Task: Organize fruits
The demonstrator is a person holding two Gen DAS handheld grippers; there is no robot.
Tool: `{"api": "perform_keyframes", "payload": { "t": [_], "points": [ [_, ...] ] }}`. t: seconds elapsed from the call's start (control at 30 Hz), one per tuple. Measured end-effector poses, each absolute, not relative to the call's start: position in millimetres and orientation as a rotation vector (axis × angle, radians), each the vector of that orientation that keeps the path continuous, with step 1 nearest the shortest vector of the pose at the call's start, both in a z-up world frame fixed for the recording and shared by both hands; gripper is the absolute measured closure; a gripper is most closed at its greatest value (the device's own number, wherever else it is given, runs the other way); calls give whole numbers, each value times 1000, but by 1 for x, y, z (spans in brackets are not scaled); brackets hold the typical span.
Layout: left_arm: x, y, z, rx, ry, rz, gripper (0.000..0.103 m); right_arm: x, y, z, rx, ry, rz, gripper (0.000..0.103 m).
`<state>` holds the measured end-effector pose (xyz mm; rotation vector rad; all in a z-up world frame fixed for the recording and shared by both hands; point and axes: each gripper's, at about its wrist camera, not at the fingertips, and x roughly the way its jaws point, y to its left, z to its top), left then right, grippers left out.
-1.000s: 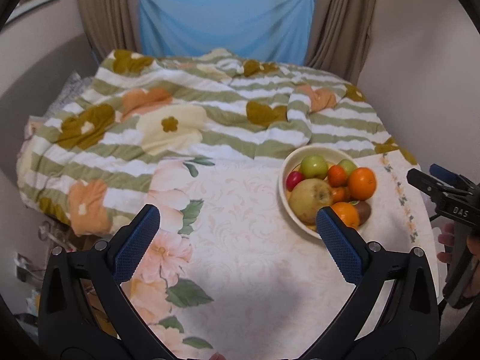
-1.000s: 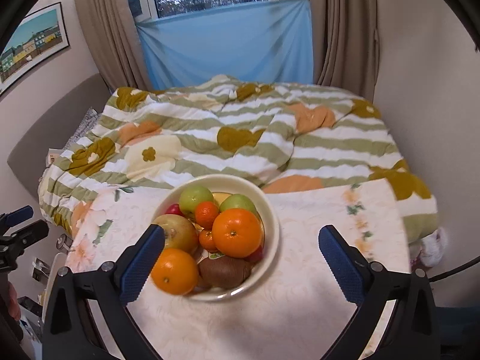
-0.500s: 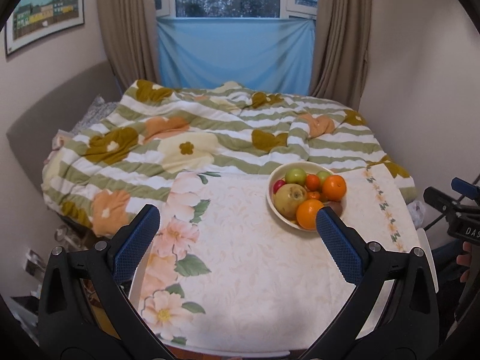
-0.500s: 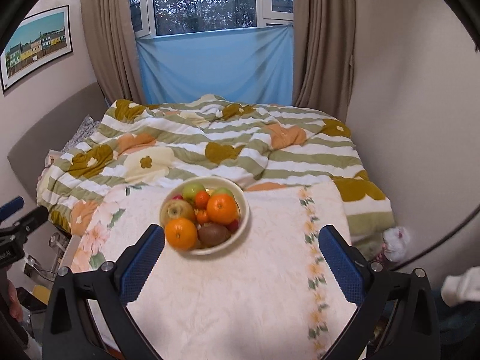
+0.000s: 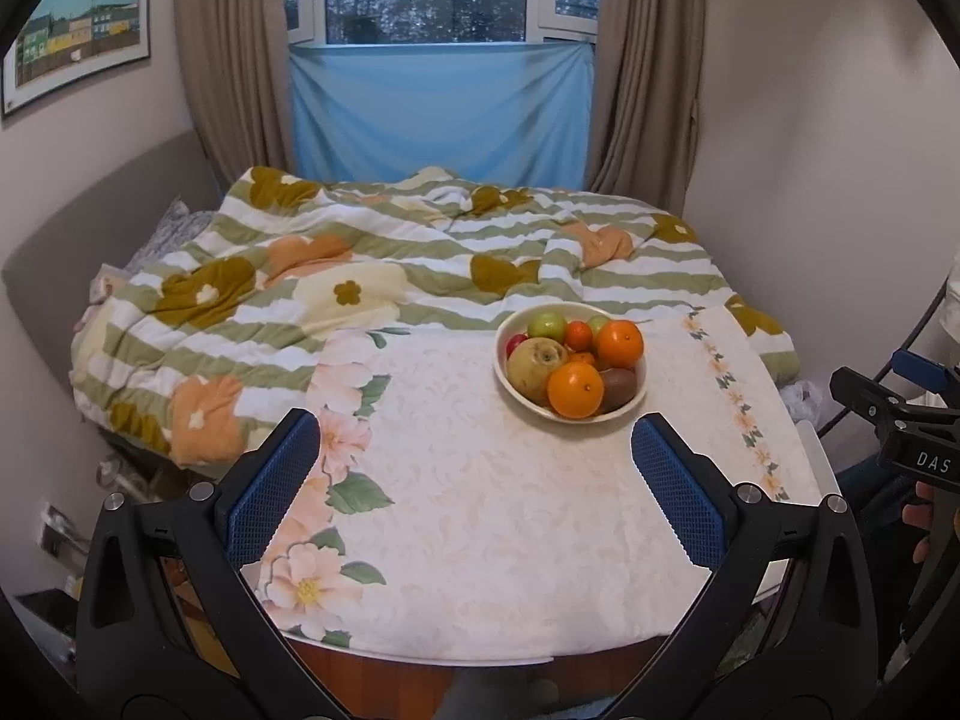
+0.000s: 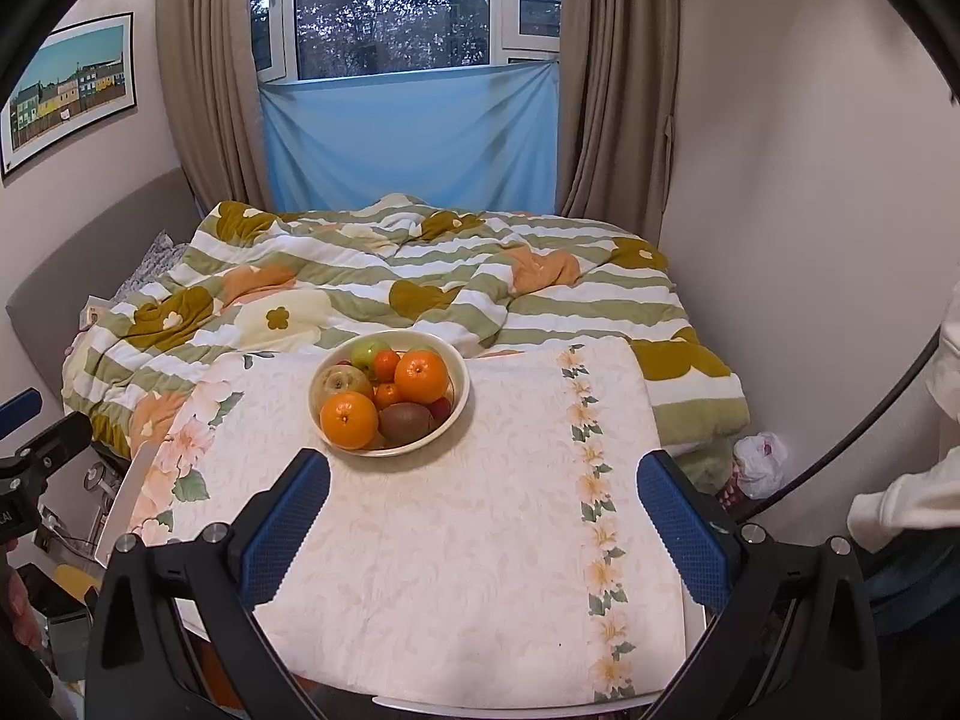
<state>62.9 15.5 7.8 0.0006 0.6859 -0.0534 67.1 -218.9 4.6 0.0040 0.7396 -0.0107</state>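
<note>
We record a bedroom: a round table under a cream floral tablecloth (image 5: 480, 510) stands against a bed with a green-striped flowered quilt (image 5: 372, 276). A cream ceramic bowl (image 6: 457, 405) sits on the cloth near the quilt edge, heaped with two large oranges (image 6: 349, 420), a brown kiwi (image 6: 407, 422), green apples and smaller fruit. Left gripper (image 5: 480, 480) and right gripper (image 6: 483, 501) hover short of the bowl, both spread wide, holding nothing.
</note>
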Motion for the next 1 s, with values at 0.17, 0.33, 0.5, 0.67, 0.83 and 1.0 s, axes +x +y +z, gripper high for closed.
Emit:
{"api": "perform_keyframes", "payload": {
  "t": [0.17, 0.33, 0.5, 0.67, 0.83, 1.0],
  "points": [
    [60, 11, 12, 10, 675, -60, 0, 63, -220, 6, -2, 732, -15, 1],
    [58, 9, 15, 17, 665, -59, 0, 63, -220, 8, -1, 730, -16, 1],
    [60, 9, 16, 21, 662, -58, 0, 63, -221, 11, -1, 727, -20, 1],
    [61, 8, 16, 23, 661, -59, 0, 63, -221, 10, -1, 728, -20, 1],
    [65, 8, 16, 29, 667, -67, 0, 65, -223, 11, 1, 734, -30, 1],
    [68, 7, 16, 32, 671, -74, 0, 69, -226, 12, 9, 736, -42, 1]
  ]
}}
